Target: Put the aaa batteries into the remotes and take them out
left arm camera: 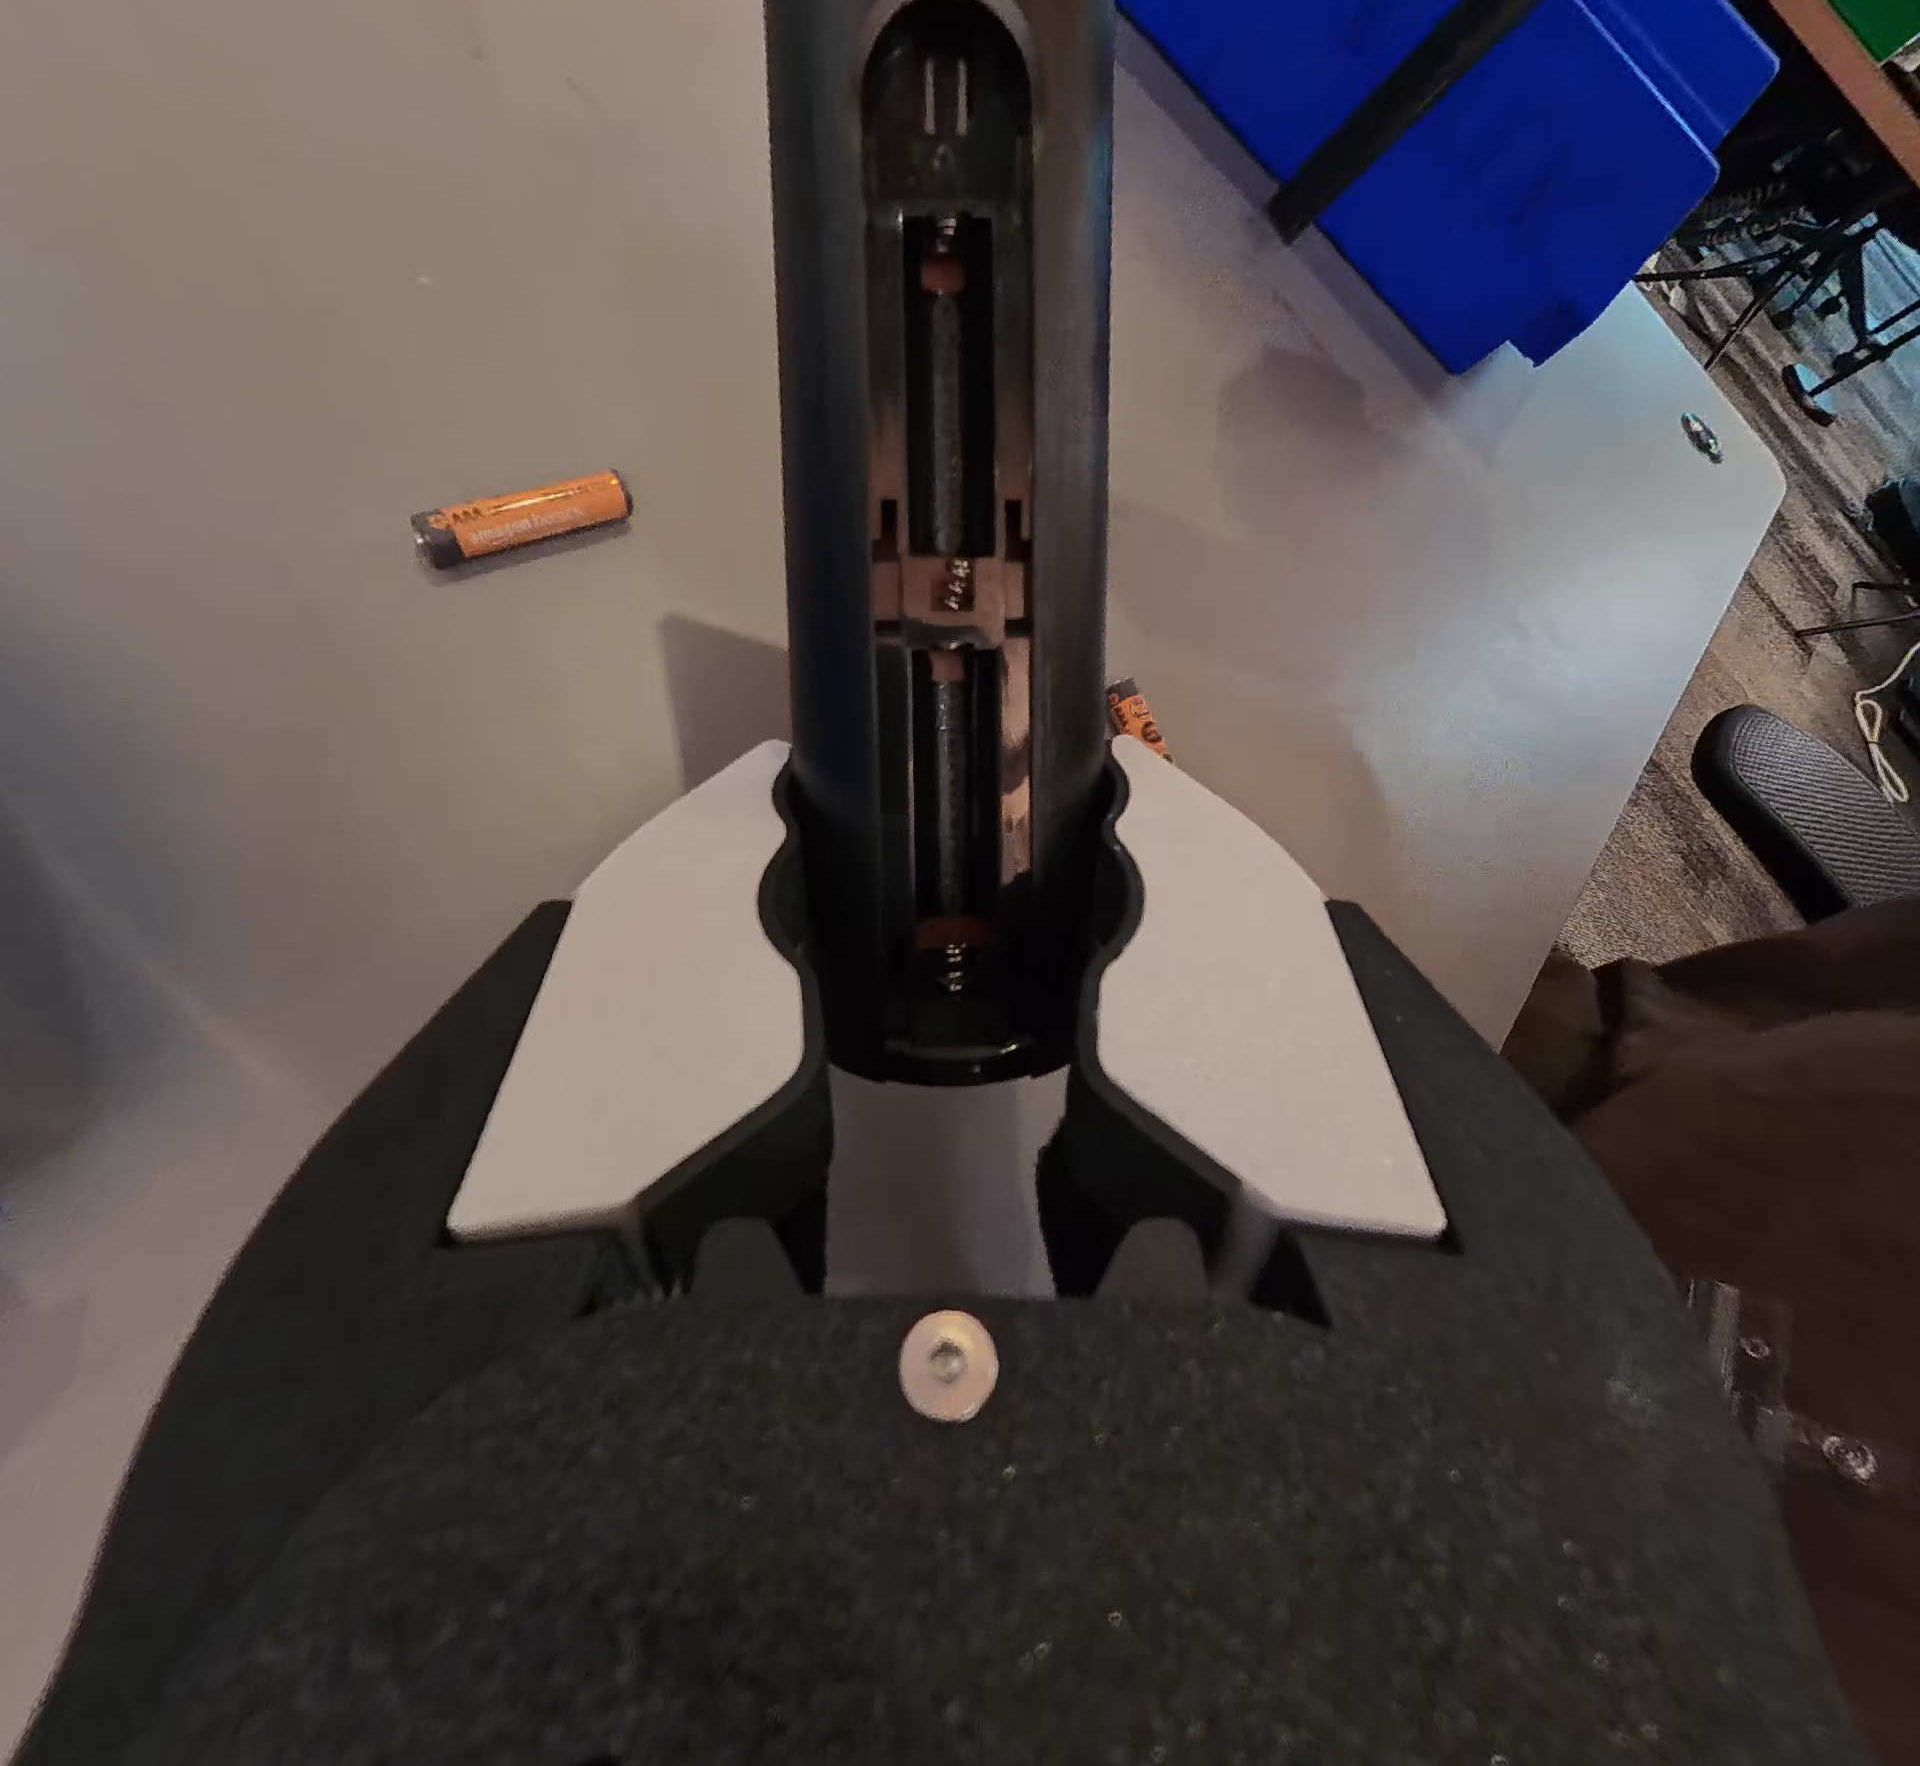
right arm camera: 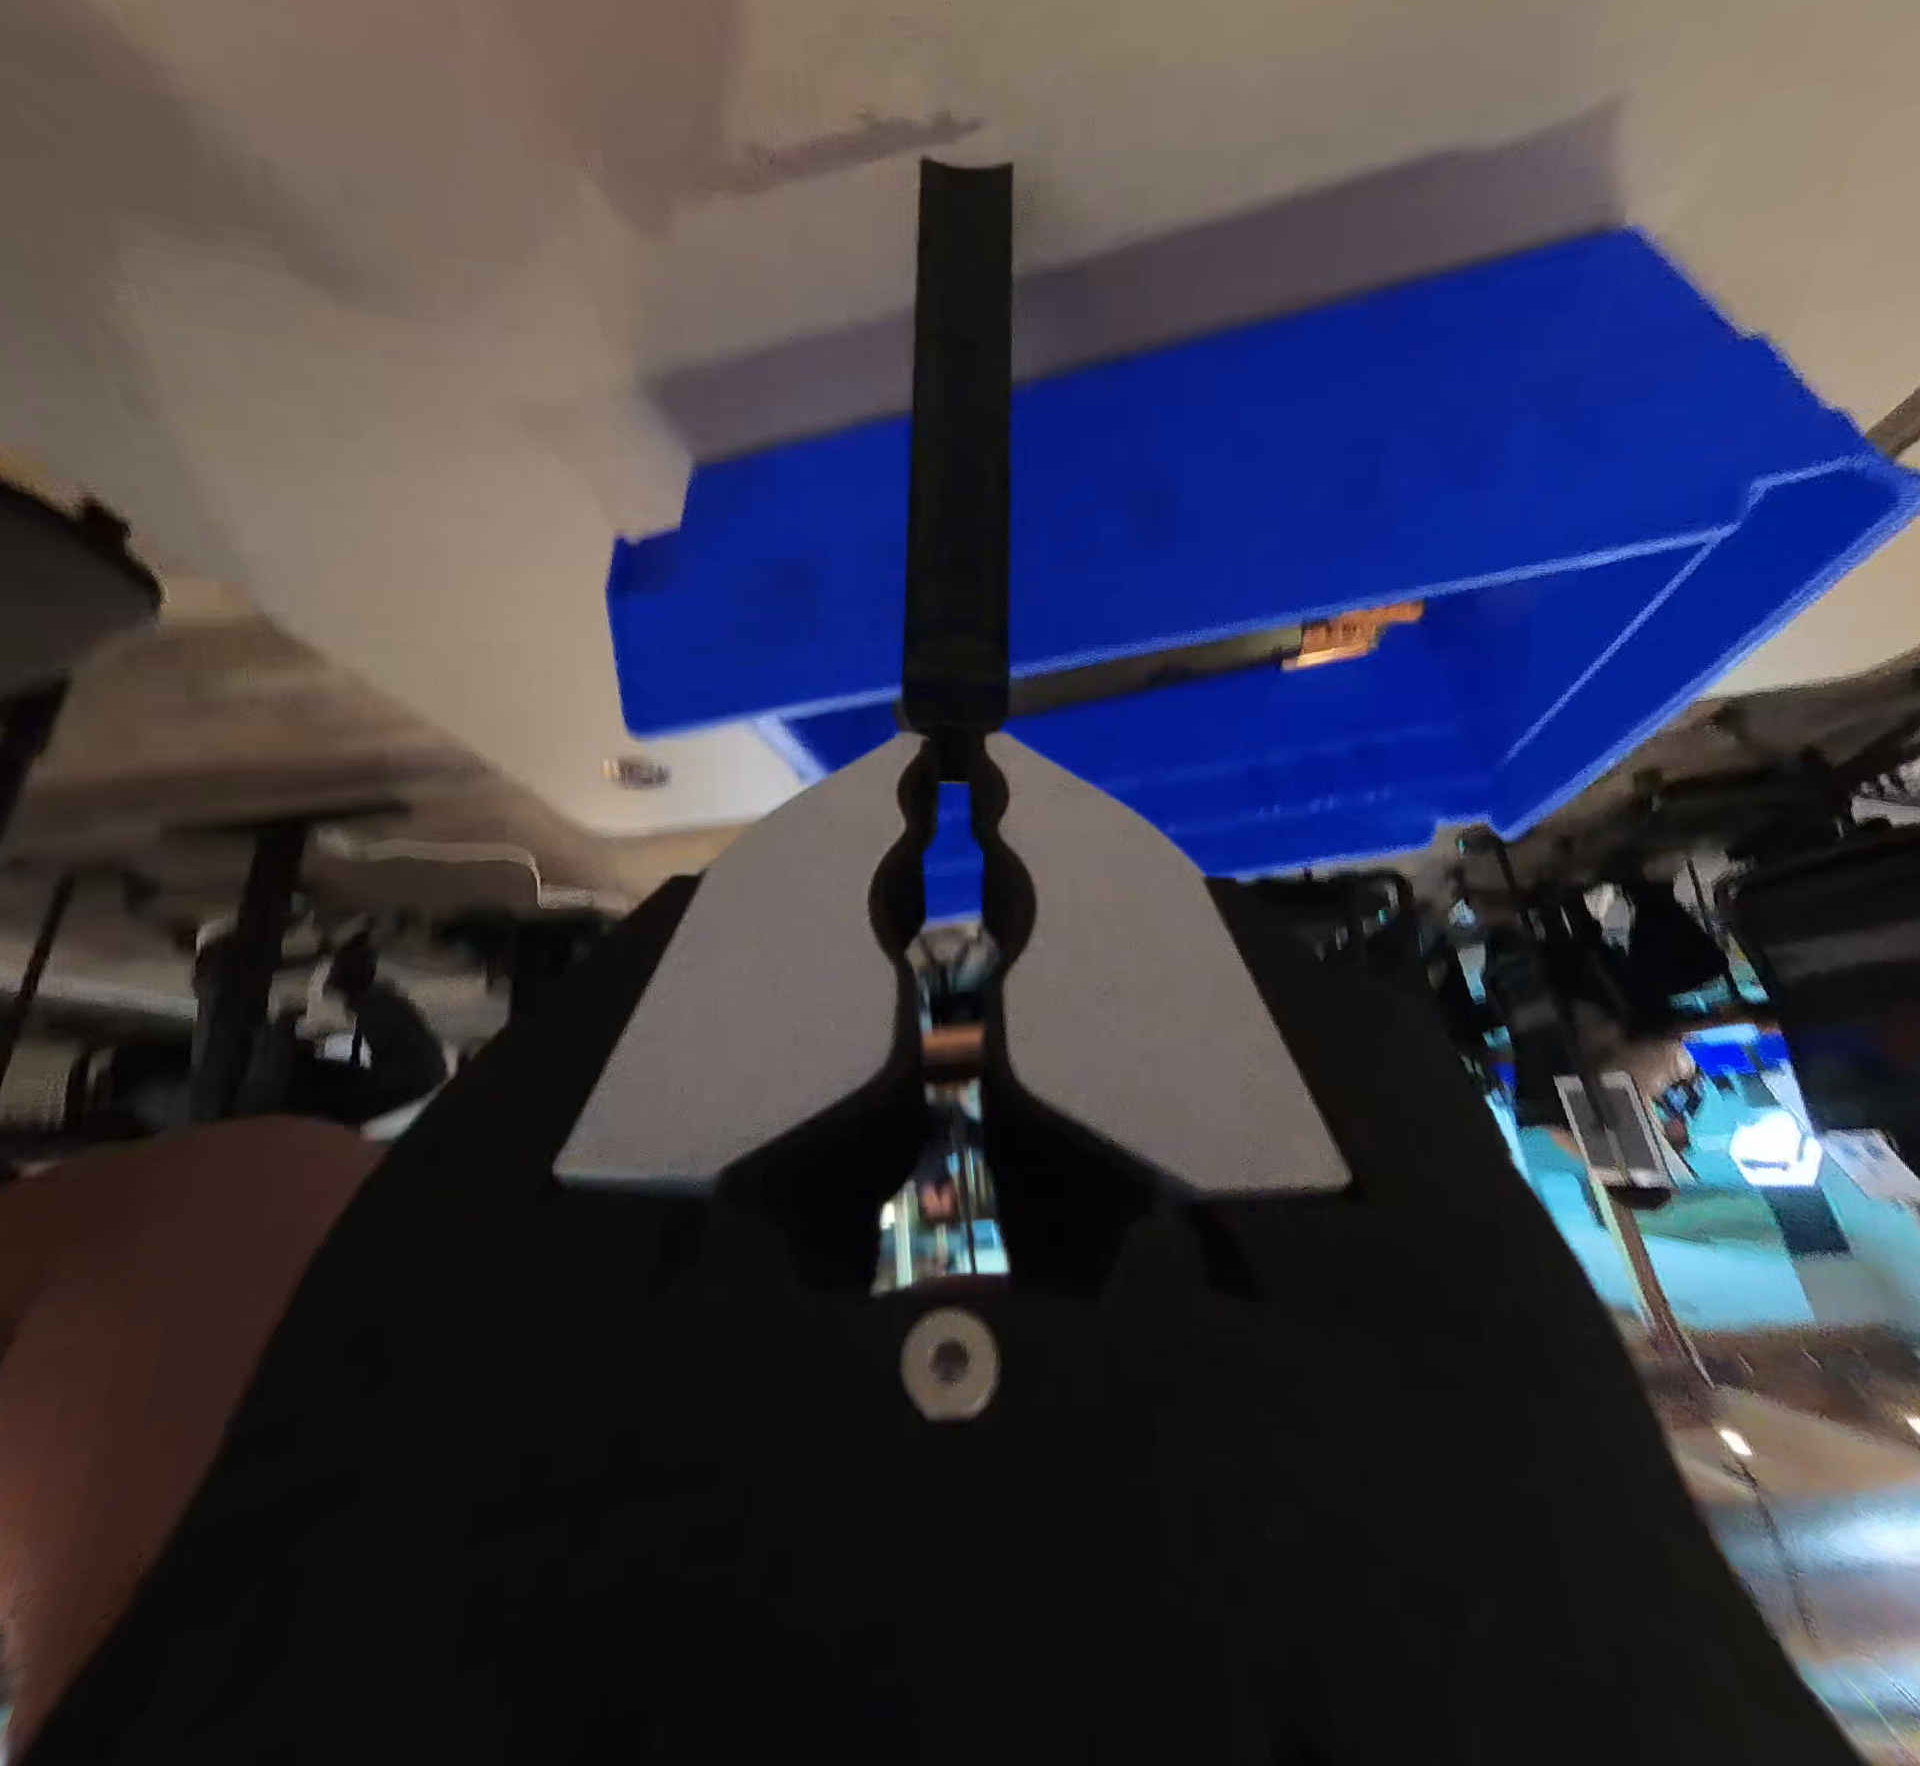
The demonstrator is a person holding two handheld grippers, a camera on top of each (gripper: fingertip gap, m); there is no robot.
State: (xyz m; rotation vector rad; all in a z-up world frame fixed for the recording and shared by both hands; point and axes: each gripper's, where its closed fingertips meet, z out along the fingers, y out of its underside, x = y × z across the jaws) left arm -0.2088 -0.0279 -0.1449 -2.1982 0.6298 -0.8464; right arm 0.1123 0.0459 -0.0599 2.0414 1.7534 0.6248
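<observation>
Clamped between the grey fingers of the left gripper [left arm camera: 951, 771] is a black remote [left arm camera: 940, 428], held by its near end and pointing straight away from the camera over the white table [left arm camera: 312, 158]. Its back faces up with the cover off, so the long battery bay lies open: two slots in line, a spring contact at each end and a divider across the middle, with no battery seated in either. One orange and black AAA battery [left arm camera: 522, 529] lies loose on the table to the left of the remote, well apart from it; a second battery [left arm camera: 1140, 717] peeps out just beside the remote's right edge, mostly hidden behind it and the right finger. The right gripper [right arm camera: 954, 760], seen in a blurred view, is closed almost fully, its tips pinching the end of a long, narrow black battery cover [right arm camera: 961, 438] that sticks out ahead. Behind the cover sits a blue bin [right arm camera: 1299, 511] at the table's far side.
</observation>
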